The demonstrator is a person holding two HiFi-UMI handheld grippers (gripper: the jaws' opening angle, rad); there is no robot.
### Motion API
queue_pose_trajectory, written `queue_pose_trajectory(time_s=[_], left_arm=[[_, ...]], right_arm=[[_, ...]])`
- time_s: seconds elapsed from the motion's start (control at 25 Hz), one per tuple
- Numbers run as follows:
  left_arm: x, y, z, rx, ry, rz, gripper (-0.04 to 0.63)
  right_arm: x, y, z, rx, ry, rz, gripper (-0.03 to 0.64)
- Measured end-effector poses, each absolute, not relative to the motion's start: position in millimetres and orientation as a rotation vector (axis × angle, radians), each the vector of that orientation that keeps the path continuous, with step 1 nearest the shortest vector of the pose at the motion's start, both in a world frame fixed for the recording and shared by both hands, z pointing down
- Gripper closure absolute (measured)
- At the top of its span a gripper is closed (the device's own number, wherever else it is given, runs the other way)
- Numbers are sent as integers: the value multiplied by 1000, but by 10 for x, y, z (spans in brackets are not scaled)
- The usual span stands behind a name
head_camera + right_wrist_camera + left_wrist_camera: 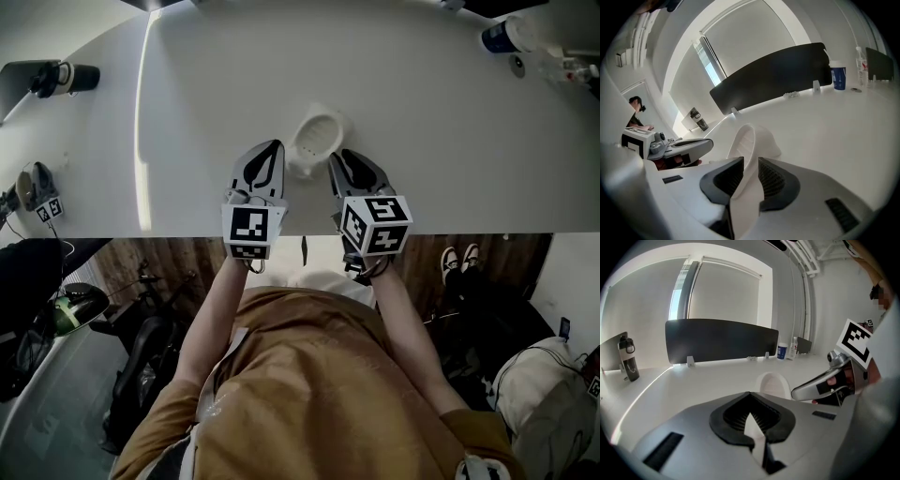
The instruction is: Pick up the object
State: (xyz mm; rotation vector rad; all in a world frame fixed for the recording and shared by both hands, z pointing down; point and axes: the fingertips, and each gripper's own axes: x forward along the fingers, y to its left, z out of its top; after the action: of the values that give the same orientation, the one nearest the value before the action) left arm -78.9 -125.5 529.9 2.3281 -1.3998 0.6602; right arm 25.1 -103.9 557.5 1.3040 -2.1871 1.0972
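Observation:
A white plastic scoop-like object (317,136) lies on the white table (187,112) between my two grippers. Its thin flat handle runs back between the jaws of my right gripper (339,157). In the right gripper view the handle (749,187) stands between the dark ribbed pads (776,180) with a slight gap, so the right gripper (750,176) is open around it. My left gripper (273,146) rests just left of the object, shut and empty. In the left gripper view the object (774,383) lies ahead and right of the left gripper (751,420), beside the right gripper (825,383).
A black bottle (66,77) stands at the table's far left. A blue and white cup (497,36) and small items sit at the far right. A black partition (722,339) closes the back. The table's front edge (141,234) runs just behind both grippers.

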Motion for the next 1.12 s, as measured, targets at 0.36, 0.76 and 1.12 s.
queue_pose_trajectory(time_s=[0.36,0.76,1.12], left_arm=[[-780,-1320,5257,2330,-1406,646,592],[-718,-1409,5252,2322,-1390,627,592],[-730,-1453,5336,2338,-1360,634,592]], right_arm=[[198,-1078,5656,1276,-2186,1244,476],[121,-1184,5714,1235,-2180,1409,426],[68,-1258,5759,1190,-2173,1500,426]])
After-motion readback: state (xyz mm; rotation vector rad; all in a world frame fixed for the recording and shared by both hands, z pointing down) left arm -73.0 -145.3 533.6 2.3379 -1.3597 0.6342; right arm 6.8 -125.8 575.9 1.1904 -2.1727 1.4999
